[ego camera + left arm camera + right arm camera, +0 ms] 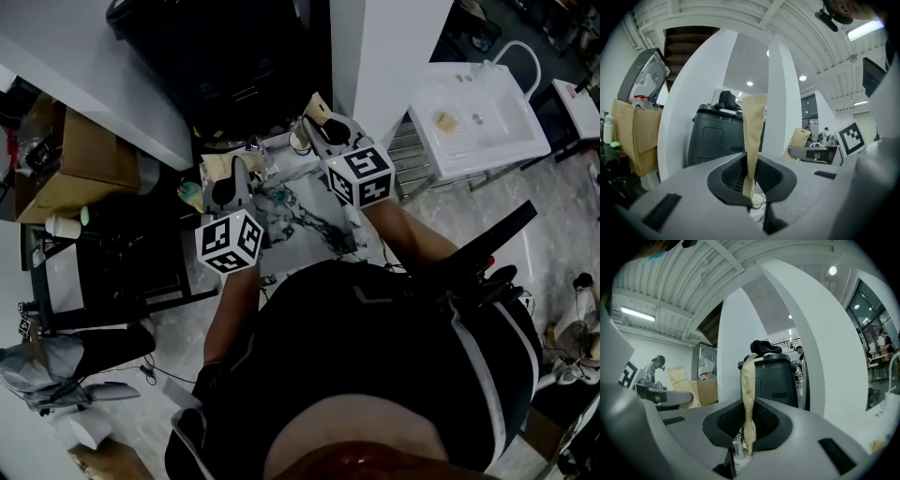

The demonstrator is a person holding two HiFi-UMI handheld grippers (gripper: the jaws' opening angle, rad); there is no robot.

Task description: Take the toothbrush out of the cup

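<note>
In the head view, the person held the left gripper (218, 171) and the right gripper (318, 106) level above a small white surface with grey marble veining (302, 221), each with its black-and-white marker cube toward the body. A small pale round cup (299, 141) stood on that surface just beside the right gripper, on its left. The toothbrush could not be made out there, nor whether it was in the cup. A tall black wheeled bin (234, 56) stood beyond the surface, a brown cardboard box (89, 155) was off to the left, and a white sink unit (478, 117) was well apart to the right. In the left gripper view, the left gripper's (753, 110) tan-wrapped jaws stood pressed together as one upright strip, with nothing visible between them. A pale ring like a cup's rim (758, 200) showed low down past them, and the black bin (717, 138) lay ahead. In the right gripper view, the right gripper's (749, 364) tan jaws were likewise pressed together on nothing visible. A small shiny object (737, 446), too small to identify, showed below them, and the same bin (780, 378) stood beyond.
</note>
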